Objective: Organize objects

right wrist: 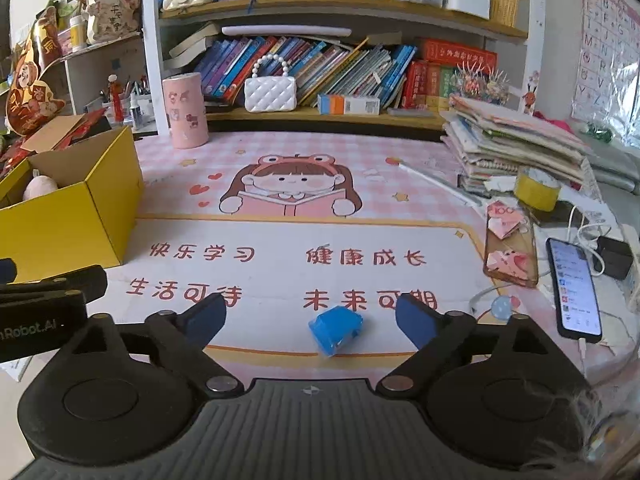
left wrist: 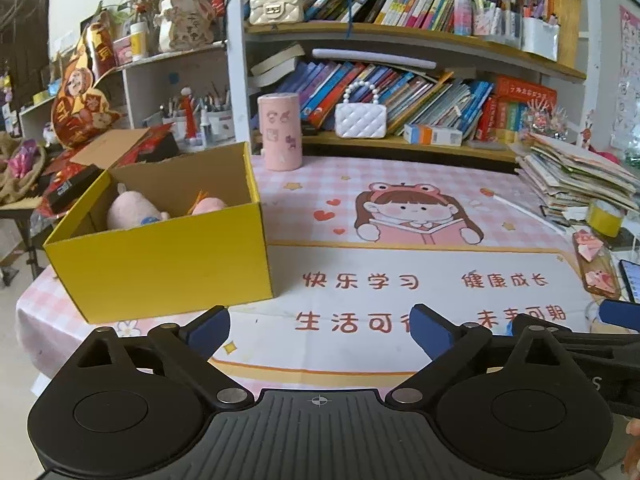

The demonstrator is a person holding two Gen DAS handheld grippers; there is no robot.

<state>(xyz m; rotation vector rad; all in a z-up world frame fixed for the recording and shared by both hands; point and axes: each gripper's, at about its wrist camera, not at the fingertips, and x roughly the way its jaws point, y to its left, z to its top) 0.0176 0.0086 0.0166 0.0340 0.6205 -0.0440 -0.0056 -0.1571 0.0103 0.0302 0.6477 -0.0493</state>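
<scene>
Both tongs are standing wide open over the pink table mat [right wrist: 280,272], gripping nothing. The right tongs [right wrist: 310,316] are framing a small blue block [right wrist: 335,330], which is lying on the mat between the two blue pads but clear of both. The left tongs [left wrist: 320,326] are spanning bare mat only.

Ahead and to the left of the left tongs, a yellow box [left wrist: 160,264] is sitting open-topped with two pink plush toys [left wrist: 134,212] inside; from the right tongs it is lying far left, with the left tool's black arm crossing in front of it. Straight ahead, near the back edge, a pink canister [left wrist: 279,131] is standing upright, and a white quilted purse [left wrist: 360,120] is resting on the bookshelf [left wrist: 400,144] behind it. To the right of the right tongs, a phone [right wrist: 574,288] with a cable, a clear case holding folded pink paper [right wrist: 510,248], a yellow tape roll [right wrist: 536,188] and a leaning pile of booklets [right wrist: 516,148] are crowding that side.

The middle of the mat ahead of both tongs is lying open; the box is walling the left, the clutter the right, the shelf the back.

The box's near wall is hiding most of the toys. The mat's near edge is disappearing under the tool bodies, and something blurred is smearing the lower right corner of the right view.
</scene>
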